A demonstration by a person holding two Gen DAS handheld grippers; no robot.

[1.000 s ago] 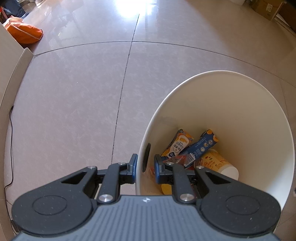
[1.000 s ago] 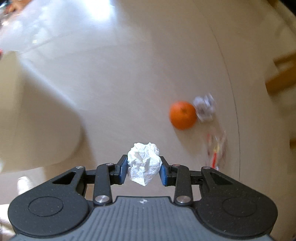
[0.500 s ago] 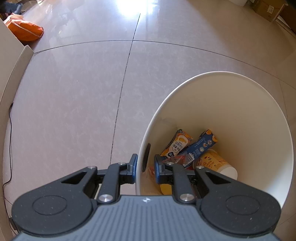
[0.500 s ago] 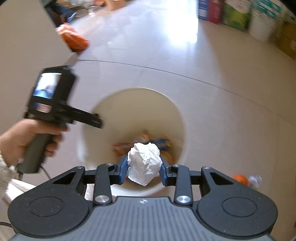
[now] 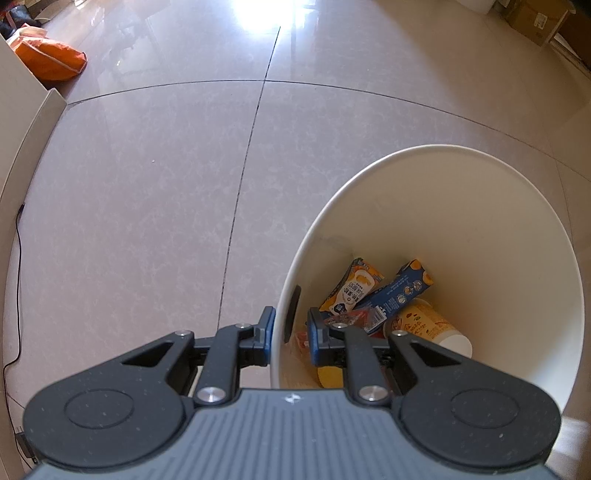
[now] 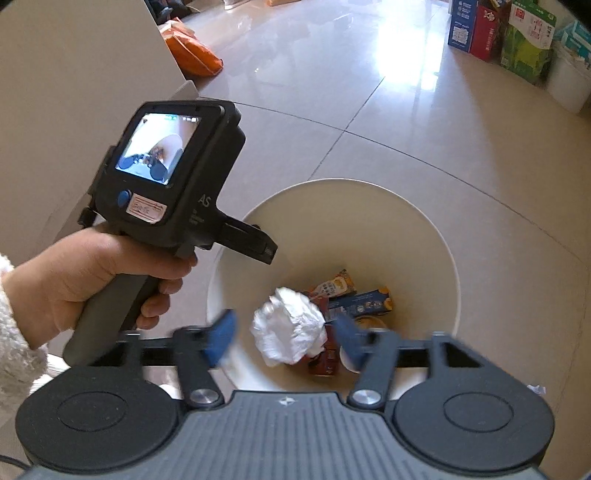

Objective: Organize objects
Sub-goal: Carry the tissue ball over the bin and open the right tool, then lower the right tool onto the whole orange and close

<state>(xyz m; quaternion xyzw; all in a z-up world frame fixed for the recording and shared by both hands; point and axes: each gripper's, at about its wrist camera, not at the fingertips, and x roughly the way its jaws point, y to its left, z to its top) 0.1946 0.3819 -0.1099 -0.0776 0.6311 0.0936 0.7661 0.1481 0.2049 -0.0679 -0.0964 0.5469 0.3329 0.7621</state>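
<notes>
Right gripper: over the mouth of the round white plastic bin; its blue-padded fingers are blurred and opening, spread clear of the paper on both sides.
Crumpled white paper ball: between the parted fingers, touching neither pad, over the bin's opening at about 6 o'clock of its rim.
Left gripper: fingers pinching the bin's near wall at its rim, one pad outside, one inside; in the right wrist view it sits at 9 o'clock of the bin.
Left hand: wrapped round the grey handle of the left gripper, a white fleecy sleeve at the wrist.
Bin contents: an orange-and-white snack packet, a dark blue carton lying just beside it at its 3 o'clock, and a yellow printed paper cup on its side, all at the bottom.
Beige tiled floor: bears the bin; a thin black cable runs along its 9 o'clock edge.
Orange cloth bag: far off at 11 o'clock, beside a pale cabinet panel.
Coloured cardboard boxes: farthest, at 1 o'clock, against the room's edge.
</notes>
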